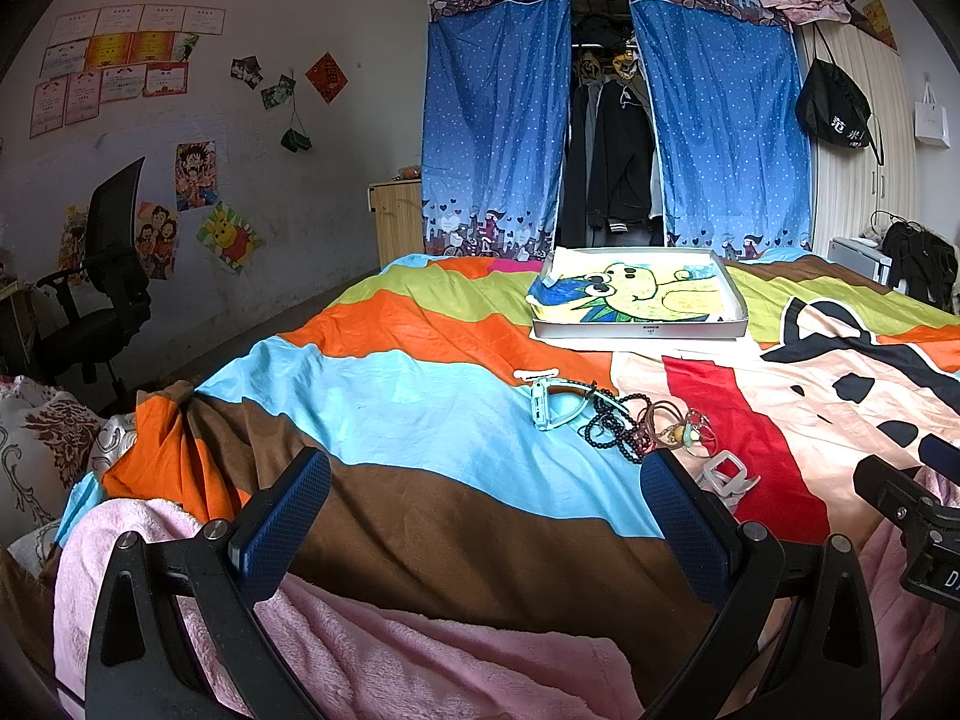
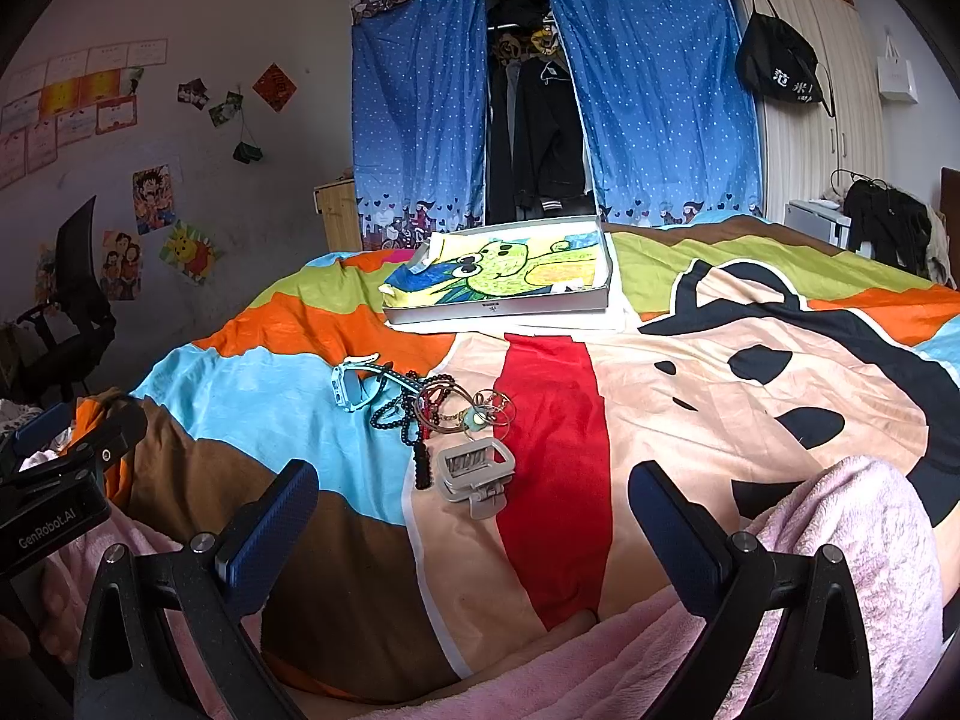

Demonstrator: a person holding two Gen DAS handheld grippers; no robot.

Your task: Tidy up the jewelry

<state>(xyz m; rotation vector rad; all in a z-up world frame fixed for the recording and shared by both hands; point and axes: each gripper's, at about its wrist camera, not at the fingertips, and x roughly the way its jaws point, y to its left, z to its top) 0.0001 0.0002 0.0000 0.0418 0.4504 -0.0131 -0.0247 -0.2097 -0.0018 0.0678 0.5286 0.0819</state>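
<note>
A pile of jewelry lies on the colourful bedspread: a light blue watch (image 1: pixel 549 405) (image 2: pixel 354 387), black bead strands (image 1: pixel 612 426) (image 2: pixel 408 420), thin bangles with a pendant (image 1: pixel 684 429) (image 2: pixel 480 411) and a grey hair claw (image 2: pixel 474 471) (image 1: pixel 729 474). A shallow white box (image 1: pixel 639 330) (image 2: pixel 498 312) lined with a cartoon drawing sits farther back. My left gripper (image 1: pixel 486 516) is open and empty, short of the pile. My right gripper (image 2: pixel 474 522) is open and empty, just short of the hair claw.
A pink fleece blanket (image 1: pixel 420 660) (image 2: pixel 840 540) lies at the near bed edge. A black office chair (image 1: pixel 102 300) stands at the left. A blue curtained wardrobe (image 1: pixel 612 132) stands beyond the bed. The right gripper's body (image 1: pixel 918 522) shows in the left view.
</note>
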